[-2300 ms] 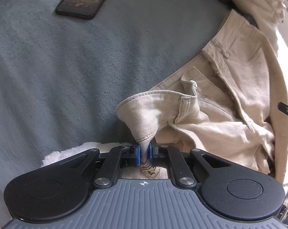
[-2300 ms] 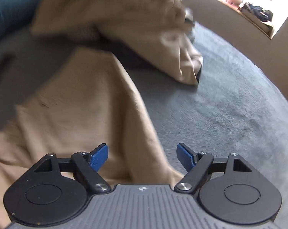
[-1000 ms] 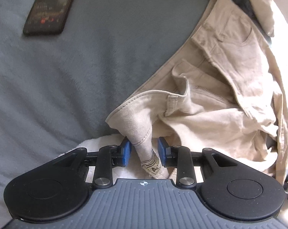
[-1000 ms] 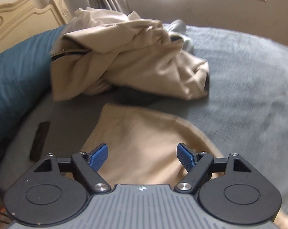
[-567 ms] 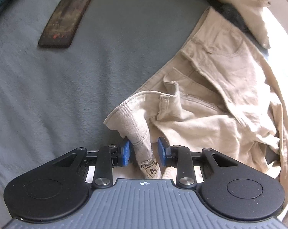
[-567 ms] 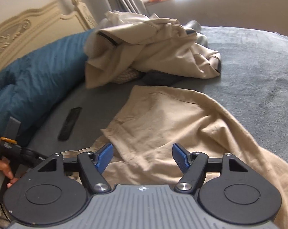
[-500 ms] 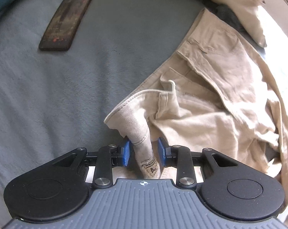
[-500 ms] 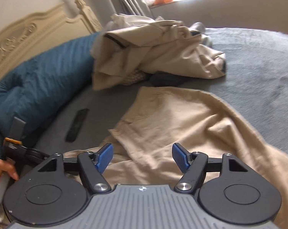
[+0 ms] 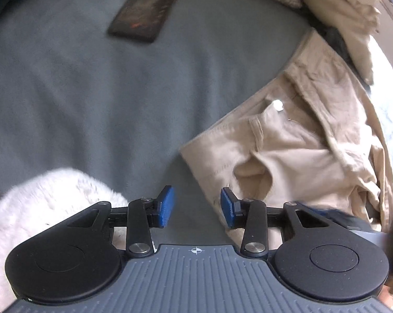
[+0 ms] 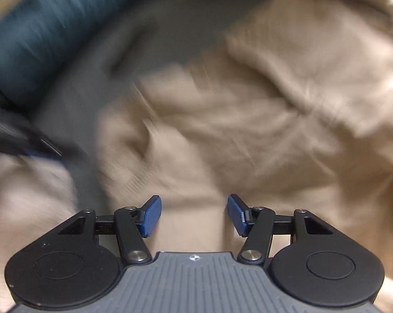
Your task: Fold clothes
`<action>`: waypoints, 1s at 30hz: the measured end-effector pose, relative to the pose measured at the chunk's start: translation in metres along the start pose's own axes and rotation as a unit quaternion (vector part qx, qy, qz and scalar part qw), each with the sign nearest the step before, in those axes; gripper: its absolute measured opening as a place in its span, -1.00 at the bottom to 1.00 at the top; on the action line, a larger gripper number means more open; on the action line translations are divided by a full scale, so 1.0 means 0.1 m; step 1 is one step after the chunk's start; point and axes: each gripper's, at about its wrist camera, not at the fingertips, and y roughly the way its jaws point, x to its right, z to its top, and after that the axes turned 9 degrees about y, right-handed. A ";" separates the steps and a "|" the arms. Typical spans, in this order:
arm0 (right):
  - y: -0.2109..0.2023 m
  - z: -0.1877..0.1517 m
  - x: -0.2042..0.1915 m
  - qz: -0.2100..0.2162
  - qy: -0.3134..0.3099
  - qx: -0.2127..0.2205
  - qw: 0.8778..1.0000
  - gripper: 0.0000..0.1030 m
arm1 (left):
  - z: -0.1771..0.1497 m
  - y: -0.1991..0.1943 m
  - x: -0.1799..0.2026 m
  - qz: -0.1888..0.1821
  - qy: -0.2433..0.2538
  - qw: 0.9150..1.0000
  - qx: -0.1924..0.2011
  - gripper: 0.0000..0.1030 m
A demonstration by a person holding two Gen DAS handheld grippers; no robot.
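Note:
Beige trousers [image 9: 295,140] lie crumpled on the grey blanket [image 9: 92,99], waistband end nearest in the left wrist view. My left gripper [image 9: 196,206] hovers over bare blanket at the waistband corner; its jaws are opening and nothing is between them, though the right pad overlaps the cloth edge. In the blurred right wrist view the same trousers [image 10: 248,120] fill the frame. My right gripper [image 10: 194,214] hangs just above the cloth, its jaws closing, with no fabric pinched between the pads.
A dark phone [image 9: 147,7] lies on the blanket at the back. More beige garments [image 9: 339,7] are heaped at the far right. A white fluffy thing [image 9: 45,208] sits at the near left. A blue pillow [image 10: 55,26] lies along the far left.
The left gripper has let go of the waistband corner, opened wider and shifted left off the cloth. The right gripper has swung down close over the trousers and its jaws have narrowed.

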 end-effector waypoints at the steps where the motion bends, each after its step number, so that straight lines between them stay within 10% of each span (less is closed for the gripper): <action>1: 0.00 0.01 -0.03 -0.004 -0.004 0.001 1.000 0.21 | 0.04 0.01 0.05 -0.006 0.023 1.000 0.006 -0.24; 9: -0.51 0.12 -0.01 -0.016 0.060 0.058 0.996 0.08 | 0.25 0.39 0.50 0.000 0.251 0.968 0.027 -0.24; 16: -0.57 0.63 -0.17 -0.009 0.056 0.092 0.994 -0.16 | 0.34 0.70 0.17 -0.028 0.178 0.984 -0.017 -0.19; 23: 0.20 1.10 -0.28 -0.063 0.007 0.028 0.998 -0.45 | 0.35 0.70 0.03 -0.064 0.166 0.984 -0.023 -0.13; 30: 0.03 1.25 -0.08 -0.029 0.103 0.073 0.992 -0.48 | 0.36 0.73 0.03 -0.050 0.200 0.978 -0.038 0.04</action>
